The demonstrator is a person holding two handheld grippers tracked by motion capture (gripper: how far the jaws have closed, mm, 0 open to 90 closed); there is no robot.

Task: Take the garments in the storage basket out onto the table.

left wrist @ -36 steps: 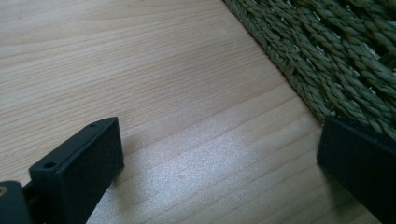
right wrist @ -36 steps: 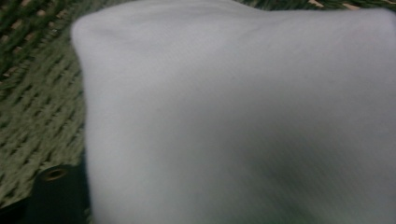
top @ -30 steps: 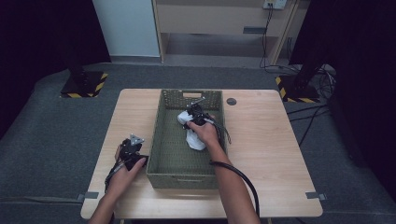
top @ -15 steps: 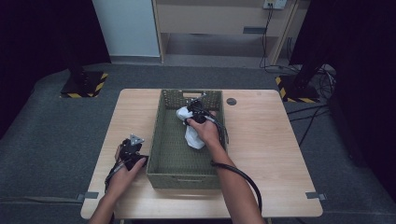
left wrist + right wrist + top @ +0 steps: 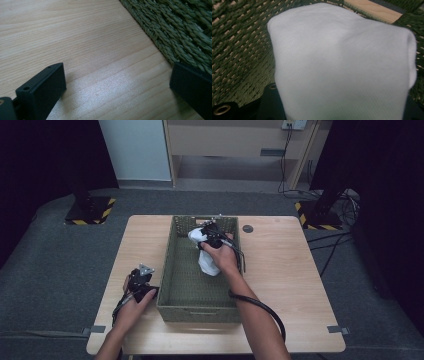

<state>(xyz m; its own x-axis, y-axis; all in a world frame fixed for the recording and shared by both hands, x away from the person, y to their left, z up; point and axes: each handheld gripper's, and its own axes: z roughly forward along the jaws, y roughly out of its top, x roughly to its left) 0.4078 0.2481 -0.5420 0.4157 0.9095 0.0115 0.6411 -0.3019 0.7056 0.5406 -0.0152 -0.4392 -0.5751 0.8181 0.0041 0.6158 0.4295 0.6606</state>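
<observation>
At the near left, the left gripper (image 5: 141, 281) rested on the pale wooden table (image 5: 280, 270) just beside the green woven rectangular basket (image 5: 177, 270), its jaws spread wide with nothing between them. To the right, over the basket's far end, the right gripper (image 5: 210, 231) had just closed its jaws on the white knitted sock (image 5: 209, 262) — which hung partly inside the basket. Lifting well probably meant rising straight up, steadily, until the sock's tail cleared the rim.
</observation>
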